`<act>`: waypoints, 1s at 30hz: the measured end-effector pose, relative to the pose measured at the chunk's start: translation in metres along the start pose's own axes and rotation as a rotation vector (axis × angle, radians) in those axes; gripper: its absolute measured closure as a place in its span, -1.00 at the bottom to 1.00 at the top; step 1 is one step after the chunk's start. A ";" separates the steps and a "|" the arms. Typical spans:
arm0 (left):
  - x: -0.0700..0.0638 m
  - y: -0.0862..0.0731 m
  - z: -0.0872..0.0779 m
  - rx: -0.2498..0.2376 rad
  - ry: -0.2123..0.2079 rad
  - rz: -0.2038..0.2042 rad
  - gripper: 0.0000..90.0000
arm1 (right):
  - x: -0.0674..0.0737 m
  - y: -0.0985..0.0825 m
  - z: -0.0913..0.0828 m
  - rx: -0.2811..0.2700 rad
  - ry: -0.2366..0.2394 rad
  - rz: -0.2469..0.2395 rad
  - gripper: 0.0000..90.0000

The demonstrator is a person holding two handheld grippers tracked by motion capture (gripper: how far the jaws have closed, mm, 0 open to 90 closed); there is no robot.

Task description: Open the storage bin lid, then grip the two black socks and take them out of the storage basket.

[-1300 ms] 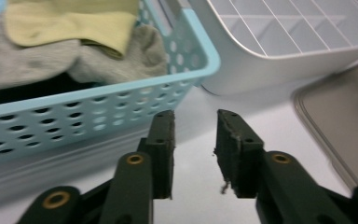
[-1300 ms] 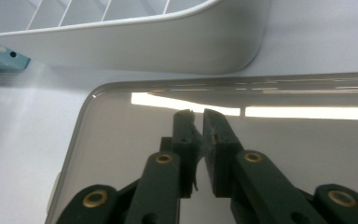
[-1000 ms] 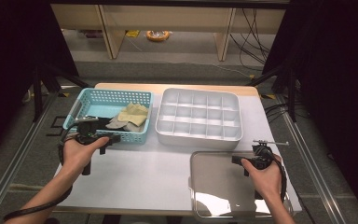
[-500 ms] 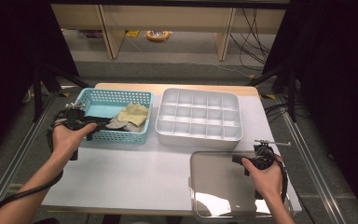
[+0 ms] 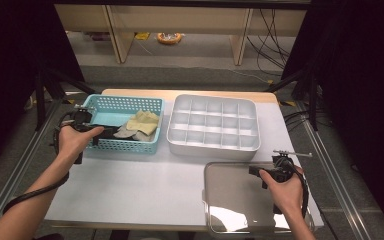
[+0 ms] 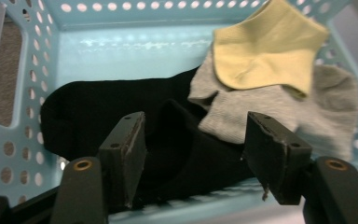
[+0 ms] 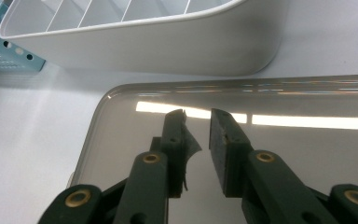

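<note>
Your left tongs (image 6: pixel 191 154) have just been opening, spread wide over the black sock (image 6: pixel 121 116) without pinching it. From above, at the frame's lower right, your right tongs (image 5: pixel 256 171) reach over the clear lid (image 5: pixel 230 200); their own view shows a narrow empty gap.

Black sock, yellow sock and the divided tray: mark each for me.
black sock (image 6: pixel 98 116), left gripper view, on its flat middle.
yellow sock (image 6: pixel 265 46), left gripper view, middle of the fabric.
divided tray (image 5: pixel 213 148), high view, on its near wall.

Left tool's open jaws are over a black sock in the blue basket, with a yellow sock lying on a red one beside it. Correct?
Not quite. In the left gripper view the yellow sock lies on a grey sock, not a red one. The rest holds: the left tool stands open over the black sock in the blue basket.
</note>
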State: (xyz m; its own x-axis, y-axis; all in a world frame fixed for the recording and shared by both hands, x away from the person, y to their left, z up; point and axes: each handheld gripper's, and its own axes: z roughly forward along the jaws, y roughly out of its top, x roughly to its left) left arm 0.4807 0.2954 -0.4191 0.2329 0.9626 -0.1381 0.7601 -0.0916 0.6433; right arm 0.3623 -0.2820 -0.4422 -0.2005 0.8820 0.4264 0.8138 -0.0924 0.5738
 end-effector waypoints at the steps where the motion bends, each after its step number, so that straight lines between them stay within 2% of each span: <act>1: 0.000 0.001 0.001 0.008 -0.001 -0.013 -0.18 | 0.004 -0.001 -0.002 0.021 0.003 0.052 0.69; 2: 0.001 0.001 0.003 0.019 -0.002 -0.014 -0.19 | 0.004 -0.001 -0.003 0.028 0.004 0.060 0.69; 3: 0.001 0.002 0.004 0.026 -0.001 -0.011 -0.20 | 0.000 -0.001 -0.001 -0.001 -0.009 0.015 0.69; 4: 0.002 0.003 0.005 0.028 -0.005 -0.002 -0.21 | -0.001 -0.001 -0.001 -0.005 0.001 0.002 0.69; 5: 0.003 0.005 0.005 0.028 0.001 -0.004 -0.21 | 0.002 -0.002 -0.004 0.011 -0.009 0.049 0.68; 6: 0.004 0.006 0.006 0.032 0.008 0.003 -0.22 | 0.002 -0.002 -0.005 0.015 0.007 0.063 0.68; 7: 0.003 0.008 0.009 0.022 0.021 -0.008 -0.23 | -0.003 -0.002 -0.005 -0.006 -0.007 0.008 0.68; 8: 0.004 0.009 0.010 0.043 0.014 -0.005 -0.25 | 0.003 -0.003 -0.007 0.015 0.011 0.110 0.68; 9: 0.005 0.011 0.012 0.062 0.010 -0.001 -0.26 | -0.006 -0.002 -0.006 -0.014 0.013 0.007 0.68; 10: 0.006 0.014 0.013 0.085 0.016 0.008 -0.27 | -0.008 -0.002 -0.006 -0.022 0.011 0.004 0.68; 11: 0.006 0.015 0.014 0.078 0.019 0.001 -0.27 | -0.006 -0.003 -0.007 -0.018 0.001 0.043 0.68; 12: 0.006 0.017 0.015 0.069 0.026 -0.016 -0.27 | -0.003 -0.003 -0.010 0.008 0.015 0.100 0.67; 13: 0.007 0.019 0.015 0.077 0.023 -0.007 -0.27 | -0.010 -0.003 -0.009 -0.025 0.006 0.017 0.67; 15: 0.008 0.022 0.015 0.077 0.024 -0.018 -0.28 | -0.012 -0.003 -0.010 -0.031 -0.002 0.018 0.67; 16: 0.009 0.023 0.015 0.078 0.028 -0.011 -0.28 | -0.012 -0.004 -0.011 -0.033 0.007 0.019 0.67; 19: 0.010 0.024 0.015 0.073 0.029 -0.022 -0.27 | -0.011 -0.005 -0.013 -0.029 0.002 0.045 0.67; 21: 0.011 0.025 0.015 0.081 0.025 -0.031 -0.27 | -0.012 -0.005 -0.013 -0.037 0.000 0.027 0.67; 22: 0.011 0.025 0.014 0.091 0.026 -0.023 -0.27 | -0.012 -0.004 -0.013 -0.040 -0.002 0.023 0.67; 23: 0.011 0.025 0.015 0.090 0.027 -0.023 -0.27 | -0.006 -0.004 -0.015 -0.020 -0.009 0.094 0.67; 24: 0.011 0.025 0.015 0.093 0.025 -0.024 -0.27 | -0.011 -0.003 -0.013 -0.053 -0.007 0.014 0.67; 25: 0.011 0.025 0.014 0.087 0.023 -0.029 -0.27 | -0.010 -0.002 -0.015 -0.050 -0.001 0.010 0.67; 26: 0.011 0.025 0.014 0.085 0.023 -0.030 -0.27 | -0.006 -0.002 -0.017 -0.037 -0.001 0.055 0.67; 28: 0.012 0.024 0.016 0.096 0.007 -0.036 -0.28 | -0.008 -0.001 -0.015 -0.056 0.002 0.027 0.66; 30: 0.014 0.024 0.018 0.103 0.007 -0.043 -0.32 | -0.009 -0.001 -0.017 -0.048 -0.006 0.042 0.66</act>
State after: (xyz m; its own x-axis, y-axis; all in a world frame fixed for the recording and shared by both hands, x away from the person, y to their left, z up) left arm 0.5134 0.3024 -0.4189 0.1945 0.9681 -0.1582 0.8279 -0.0755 0.5558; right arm 0.3542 -0.2974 -0.4350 -0.1635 0.8797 0.4465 0.7942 -0.1511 0.5886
